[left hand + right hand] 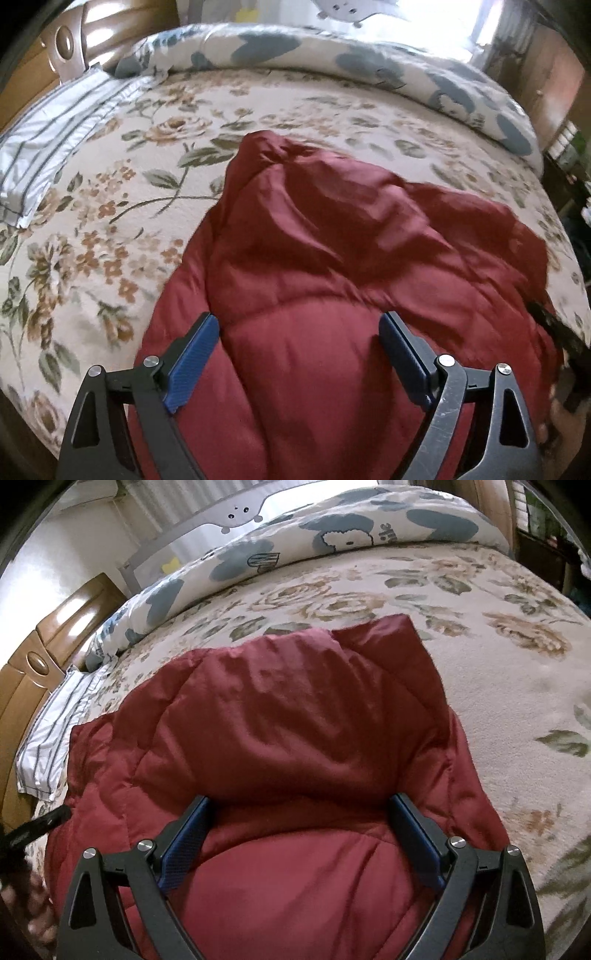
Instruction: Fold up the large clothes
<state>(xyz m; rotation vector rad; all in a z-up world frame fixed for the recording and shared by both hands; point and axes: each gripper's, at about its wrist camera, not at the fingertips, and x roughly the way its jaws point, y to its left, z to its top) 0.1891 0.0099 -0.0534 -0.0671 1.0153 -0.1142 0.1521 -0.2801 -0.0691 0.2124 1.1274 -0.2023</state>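
Observation:
A dark red padded jacket (332,229) lies crumpled on the flowered bed cover (122,229), with a folded part rising toward the far side. My left gripper (299,319) hangs over the jacket's near left part, its blue-padded fingers wide apart and gripping nothing. In the right wrist view the same jacket (295,709) fills the middle. My right gripper (303,799) stands open just above the puffy red fabric, which bulges up between the fingers; I see no pinch. A black piece at the left edge (40,823) looks like the other gripper.
A rolled duvet with blue shapes (369,62) runs along the bed's far edge. A striped white pillow (55,136) lies at the left by the wooden headboard (62,44). Bare flowered cover (509,686) spreads right of the jacket. A grey bed rail (236,517) stands behind the duvet.

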